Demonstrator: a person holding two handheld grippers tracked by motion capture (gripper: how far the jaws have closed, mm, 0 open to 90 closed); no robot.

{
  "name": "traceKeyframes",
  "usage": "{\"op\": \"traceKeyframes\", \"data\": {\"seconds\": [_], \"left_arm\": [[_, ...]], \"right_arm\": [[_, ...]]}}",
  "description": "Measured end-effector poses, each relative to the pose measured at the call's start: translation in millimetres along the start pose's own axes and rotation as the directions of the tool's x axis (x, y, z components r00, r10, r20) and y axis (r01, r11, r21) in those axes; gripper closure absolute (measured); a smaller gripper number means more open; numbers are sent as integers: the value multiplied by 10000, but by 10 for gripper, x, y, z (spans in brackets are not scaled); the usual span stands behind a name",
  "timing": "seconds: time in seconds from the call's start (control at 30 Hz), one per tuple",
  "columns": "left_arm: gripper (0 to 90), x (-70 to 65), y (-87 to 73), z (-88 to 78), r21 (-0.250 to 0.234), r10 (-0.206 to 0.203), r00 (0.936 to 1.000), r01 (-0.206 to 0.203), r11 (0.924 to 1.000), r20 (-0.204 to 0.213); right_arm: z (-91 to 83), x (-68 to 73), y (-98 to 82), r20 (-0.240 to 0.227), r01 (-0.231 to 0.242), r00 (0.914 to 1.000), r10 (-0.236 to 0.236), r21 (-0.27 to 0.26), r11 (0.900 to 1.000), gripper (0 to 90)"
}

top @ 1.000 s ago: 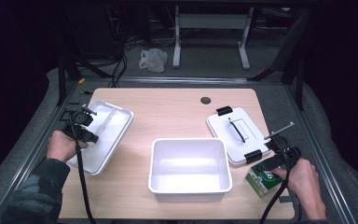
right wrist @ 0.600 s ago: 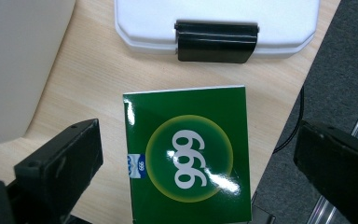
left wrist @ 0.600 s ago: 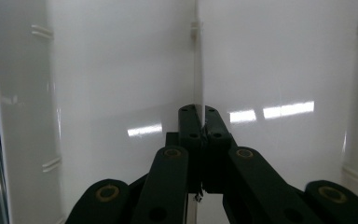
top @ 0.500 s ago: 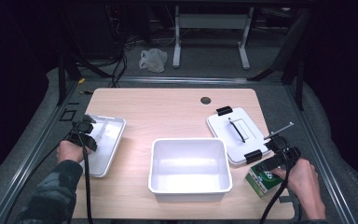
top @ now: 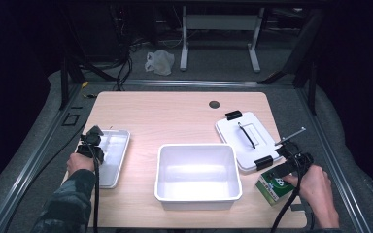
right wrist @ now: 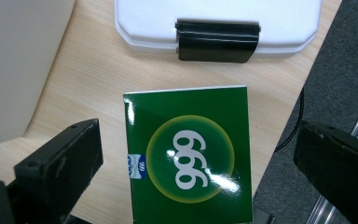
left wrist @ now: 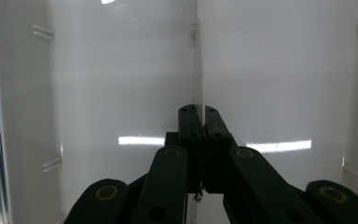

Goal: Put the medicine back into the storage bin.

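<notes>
The left gripper [top: 93,141] is pinching the thin rim of the white tray [top: 119,150], which is sitting left of the big white bin [top: 197,176]. That tray is looking like light, stiff, glossy plastic, so probably slippery; the rim seems the sensible place to grab. Right of the bin, the right gripper [top: 285,167] is hovering with jaws spread wide over the shiny green cardboard box [right wrist: 189,161], not touching it.

Light wooden table [top: 175,119], grey carpet floor [top: 213,65], white metal stand [top: 218,24], dark surroundings
</notes>
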State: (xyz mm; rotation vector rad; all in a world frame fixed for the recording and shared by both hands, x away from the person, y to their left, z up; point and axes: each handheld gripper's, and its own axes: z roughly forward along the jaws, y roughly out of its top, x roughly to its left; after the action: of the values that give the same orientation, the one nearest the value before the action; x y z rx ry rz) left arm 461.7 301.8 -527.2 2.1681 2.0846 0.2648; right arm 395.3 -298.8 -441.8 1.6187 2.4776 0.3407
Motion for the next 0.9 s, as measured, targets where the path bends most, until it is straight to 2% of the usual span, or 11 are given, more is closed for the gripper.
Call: {"op": "traceKeyframes", "data": {"seconds": [0.17, 0.23, 0.27, 0.3, 0.37, 0.4, 0.5, 0.53, 0.57, 0.63, 0.9], "left_arm": [[870, -10, -15, -9, -115, 134, 9998, -135, 9998, -130], [692, 0, -14, -43, -141, 184, 9997, -186, 9997, -155], [435, 18, -30, -127, -443, 177, 9995, -187, 9988, -246], [325, 18, -30, -127, -443, 177, 9995, -187, 9988, -246], [168, 38, -61, -222, -728, 349, 9992, -363, 9967, -194], [168, 61, -101, -290, -960, 450, 9990, -448, 9944, -3], [15, 78, -215, -402, -667, 919, 9953, -898, 9937, 292], [1, 70, -345, -489, -794, 1419, 9899, -1410, 9868, 61], [1, 70, -345, -489, -794, 1419, 9899, -1410, 9868, 61], [0, 88, -511, -579, -1291, 1670, 9859, -1639, 9780, 133], [0, 66, -883, -638, -1605, 2435, 9699, -2390, 9577, 89]], "right_arm": [[-4, 0, 0, -18, 3, 10000, -3, 8, 10000, 9], [-4, -1, -1, -29, 33, 10000, -33, 26, 10000, 9], [-6, -1, -3, -9, 39, 10000, -39, -39, 10000, 8], [-6, -1, -3, -9, 39, 10000, -39, -39, 10000, 8], [-13, -4, -3, -48, 39, 10000, -39, -21, 10000, 6], [-14, -5, -4, -63, 40, 10000, -40, -29, 10000, 1], [-11, -4, -7, -263, 186, 9995, -186, -23, 9998, 0], [-1, -12, -5, -272, 178, 9995, -178, -17, 9998, 0], [-1, -12, -5, -272, 178, 9995, -178, -17, 9998, 0], [29, -26, -6, -250, 176, 9995, -175, 48, 9998, 0], [287, -95, 10, -562, 124, 9984, -87, 666, 9977, 0]]}}
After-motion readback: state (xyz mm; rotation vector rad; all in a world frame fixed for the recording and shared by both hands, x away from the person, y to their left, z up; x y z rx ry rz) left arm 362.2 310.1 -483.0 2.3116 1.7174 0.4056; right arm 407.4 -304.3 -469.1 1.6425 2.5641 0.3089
